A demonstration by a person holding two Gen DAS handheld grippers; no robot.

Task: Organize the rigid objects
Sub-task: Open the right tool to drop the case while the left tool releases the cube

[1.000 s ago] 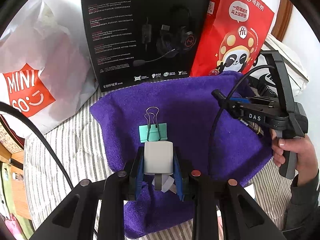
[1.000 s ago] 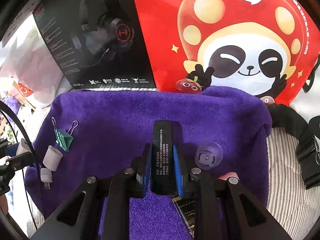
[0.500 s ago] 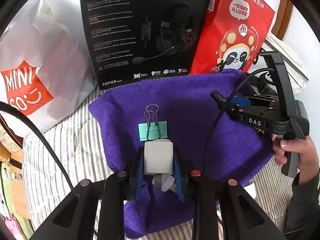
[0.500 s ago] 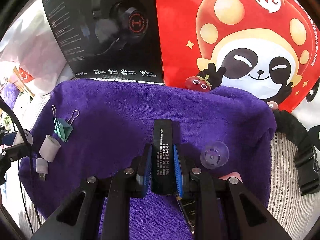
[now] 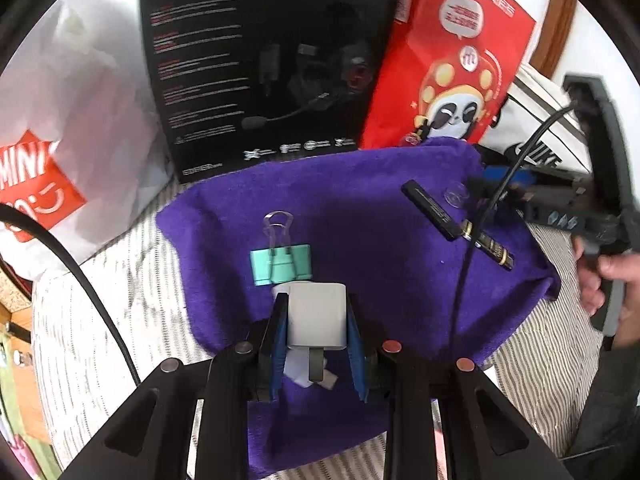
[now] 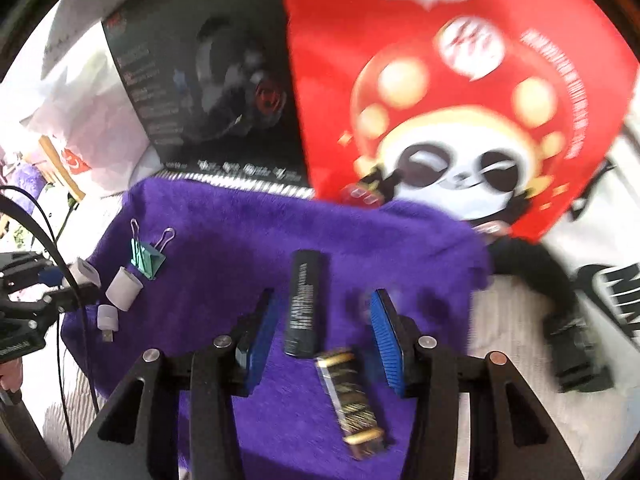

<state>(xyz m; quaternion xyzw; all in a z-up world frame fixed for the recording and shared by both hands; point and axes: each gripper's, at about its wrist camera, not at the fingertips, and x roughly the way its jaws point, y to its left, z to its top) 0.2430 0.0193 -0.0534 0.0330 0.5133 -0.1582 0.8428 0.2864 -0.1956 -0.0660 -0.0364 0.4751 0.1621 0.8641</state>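
A purple towel (image 5: 360, 208) lies on a striped sheet. My left gripper (image 5: 316, 300) is shut on a white charger block (image 5: 316, 320) just above the towel's near edge. A green binder clip (image 5: 280, 265) lies right beyond the block. In the right wrist view my right gripper (image 6: 324, 300) has its jaws opening. A black stick (image 6: 304, 304) lies on the towel between its blue pads (image 6: 386, 332), and neither pad touches it. A black-and-gold tube (image 6: 352, 392) lies beside the stick. A white cap (image 6: 124, 288) and a small white USB plug (image 6: 107, 317) rest near the clip (image 6: 146, 258).
A black headset box (image 5: 260, 60) and a red panda bag (image 5: 452, 64) stand behind the towel. A white shopping bag (image 5: 60, 140) sits at the left. A black strap (image 6: 560, 308) lies to the right of the towel. A clear suction cup (image 5: 456, 196) lies by the stick.
My right gripper has opened, let go of the black stick and lifted; the stick now lies on the towel. My left gripper still holds the white block in place.
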